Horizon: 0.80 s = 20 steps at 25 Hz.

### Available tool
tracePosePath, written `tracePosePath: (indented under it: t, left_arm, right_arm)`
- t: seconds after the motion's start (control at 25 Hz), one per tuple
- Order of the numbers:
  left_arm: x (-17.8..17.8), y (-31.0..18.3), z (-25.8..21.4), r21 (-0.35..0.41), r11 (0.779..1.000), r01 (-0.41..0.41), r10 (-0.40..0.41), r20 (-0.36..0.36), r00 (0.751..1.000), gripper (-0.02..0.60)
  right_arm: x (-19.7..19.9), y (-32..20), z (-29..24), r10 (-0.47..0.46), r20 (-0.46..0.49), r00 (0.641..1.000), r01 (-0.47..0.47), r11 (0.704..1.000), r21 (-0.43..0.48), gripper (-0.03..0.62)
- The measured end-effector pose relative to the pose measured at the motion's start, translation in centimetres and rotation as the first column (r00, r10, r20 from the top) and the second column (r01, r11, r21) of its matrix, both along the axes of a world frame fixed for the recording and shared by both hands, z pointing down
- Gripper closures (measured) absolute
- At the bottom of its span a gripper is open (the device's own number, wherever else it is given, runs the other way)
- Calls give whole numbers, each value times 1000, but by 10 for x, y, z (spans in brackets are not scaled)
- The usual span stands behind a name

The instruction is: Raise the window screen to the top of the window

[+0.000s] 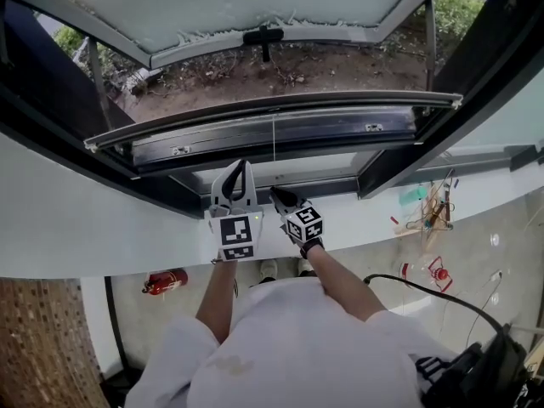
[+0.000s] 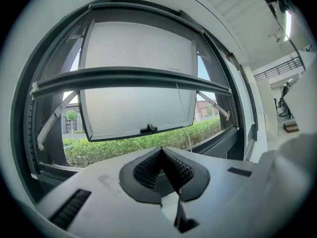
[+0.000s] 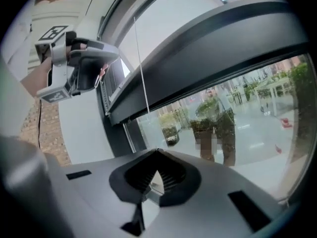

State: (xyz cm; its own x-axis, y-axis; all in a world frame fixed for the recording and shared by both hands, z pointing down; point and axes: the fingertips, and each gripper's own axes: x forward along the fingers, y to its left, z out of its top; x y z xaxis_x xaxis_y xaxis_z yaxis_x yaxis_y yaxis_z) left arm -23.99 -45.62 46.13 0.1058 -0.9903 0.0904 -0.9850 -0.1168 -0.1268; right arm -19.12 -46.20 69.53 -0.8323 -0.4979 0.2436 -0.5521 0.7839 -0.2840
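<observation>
The window screen's grey bottom bar (image 1: 272,111) runs across the window opening, also seen as the grey bar (image 2: 129,78) and the bar (image 3: 213,53). A thin pull cord (image 1: 274,143) hangs from its middle, and it shows as the cord (image 3: 141,68). Just below the bar, my left gripper (image 1: 243,168) is shut and empty. Beside it on the right, my right gripper (image 1: 277,193) is also shut with nothing between its fingers, its tip under the cord's lower end. The right gripper view catches the left gripper (image 3: 74,66) at upper left.
Outside, the glass sash (image 1: 255,7) is swung open, with a black handle (image 1: 263,36). A white sill (image 1: 85,219) runs under the dark frame. On the floor lie a red extinguisher (image 1: 166,280), a black cable (image 1: 442,294) and small clutter (image 1: 429,215).
</observation>
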Motion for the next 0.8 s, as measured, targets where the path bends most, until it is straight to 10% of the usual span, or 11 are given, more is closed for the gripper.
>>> tracePosePath:
  t: [0.8]
  left_arm:
    - [-2,6,-3,21,1000,-2,4,-57,998,581]
  right_arm:
    - [2,-12,-114,39,223,974,-71,988,135,592]
